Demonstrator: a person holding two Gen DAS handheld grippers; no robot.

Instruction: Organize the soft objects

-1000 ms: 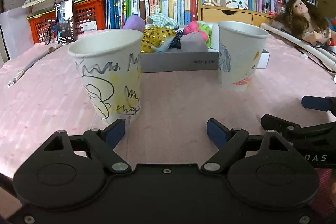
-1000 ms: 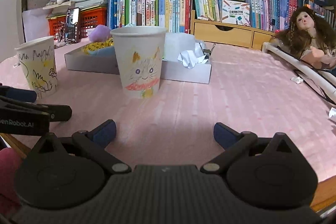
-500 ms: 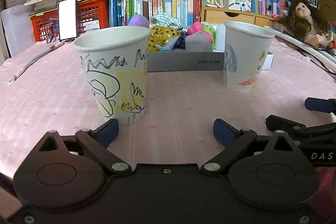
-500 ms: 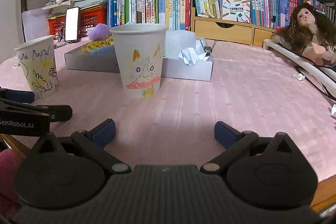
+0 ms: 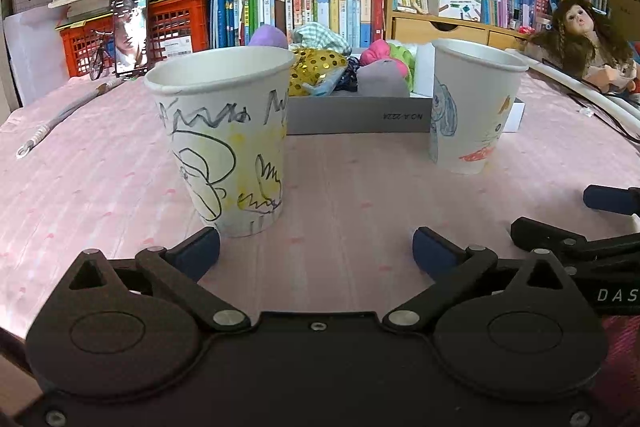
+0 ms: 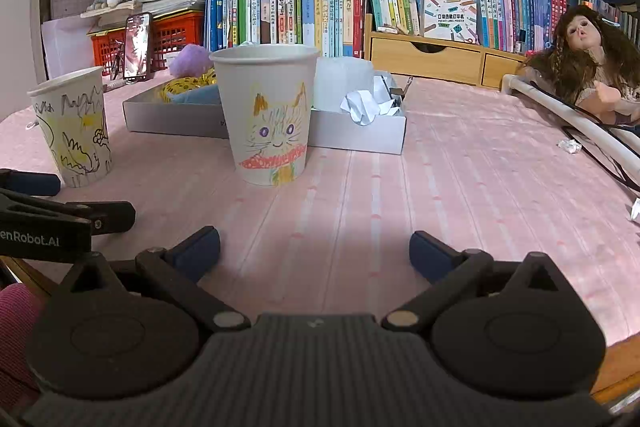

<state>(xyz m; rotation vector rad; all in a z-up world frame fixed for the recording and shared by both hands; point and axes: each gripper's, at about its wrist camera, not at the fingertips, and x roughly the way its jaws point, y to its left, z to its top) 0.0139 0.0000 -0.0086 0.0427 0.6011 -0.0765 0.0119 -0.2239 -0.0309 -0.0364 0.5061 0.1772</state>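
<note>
Two paper cups stand upright on the pink table [image 5: 360, 187]: the scribbled cup [image 5: 224, 143] just ahead of the left claw [image 5: 316, 251], and the cat cup [image 6: 266, 115] ahead of the right claw [image 6: 314, 251]. Behind them sits a shallow grey box [image 5: 352, 117] heaped with soft things: a gold sequinned piece [image 5: 316, 67], a purple fluffy ball [image 5: 267, 37], a checked cloth [image 5: 320, 35], a pink and green bundle [image 5: 386, 53] and a grey pouch [image 5: 380, 79]. From this low angle neither cup's inside shows, so I cannot tell whether any soft item already lies in one. The scene fits a sort about to draw from the box as well as one where some pieces are already dropped into the cups.

If a piece is to be lifted from the box, it probably pays to come in above the near wall, pinch one item at its bulk and not at a loose edge, and keep clear of the cups, which look light and would tip at a nudge. The pile is tangled, so a neighbour could get dragged along.

Both claws are spread wide and hold nothing. The left claw's near-side blue pad [image 5: 196, 251] sits just beside the foot of the scribbled cup; whether it touches is unclear. The right claw hovers over bare table, well short of the cat cup.
</note>
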